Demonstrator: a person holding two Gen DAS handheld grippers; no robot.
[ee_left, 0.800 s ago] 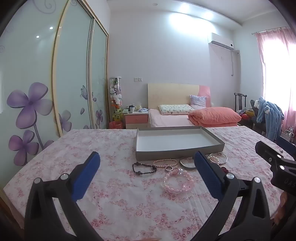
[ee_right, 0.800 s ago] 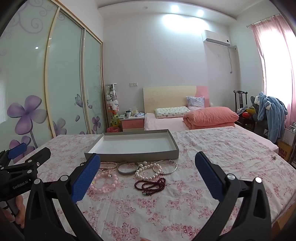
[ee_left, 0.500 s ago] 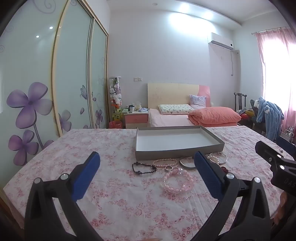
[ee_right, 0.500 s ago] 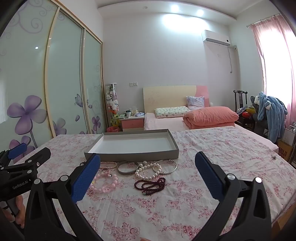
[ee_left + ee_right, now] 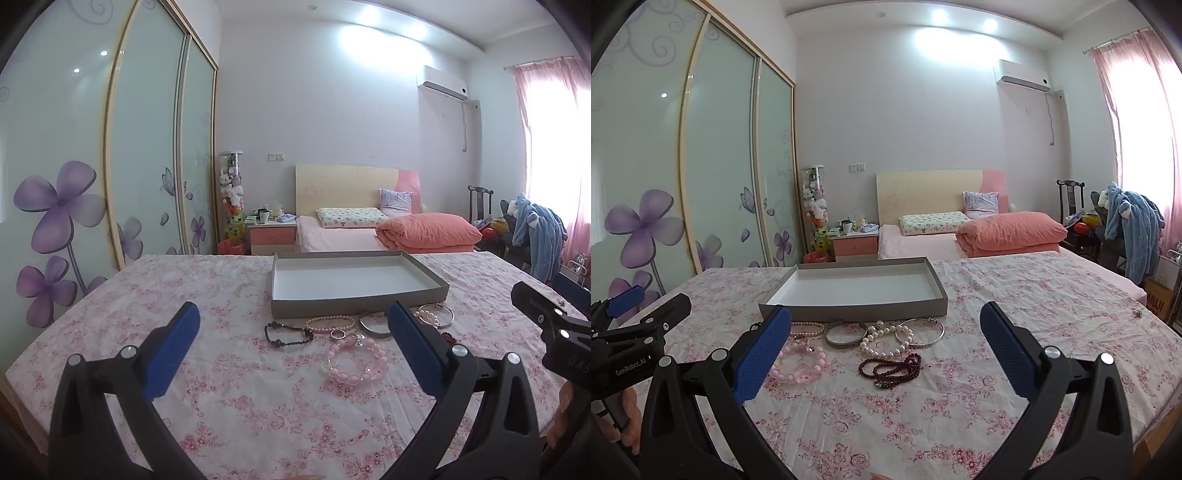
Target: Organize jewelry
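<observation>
A table covered with a pink floral cloth (image 5: 1015,295) stretches ahead of both tongs. A shallow grey tray (image 5: 857,314), white inside, sits straight beyond the left-hand finger of the right tongs (image 5: 884,341) and beyond the right-hand finger of the left tongs (image 5: 291,338). Both tongs hover above the cloth with jaws spread wide, holding nothing. The jewelry lies on the cloth between the tongs and the tray: a pink bead bracelet (image 5: 352,363), a dark red bead strand (image 5: 892,367), a white pearl bracelet (image 5: 882,341), two silver bangles (image 5: 844,334), a black bead bracelet (image 5: 286,334), a small ring (image 5: 338,334).
</observation>
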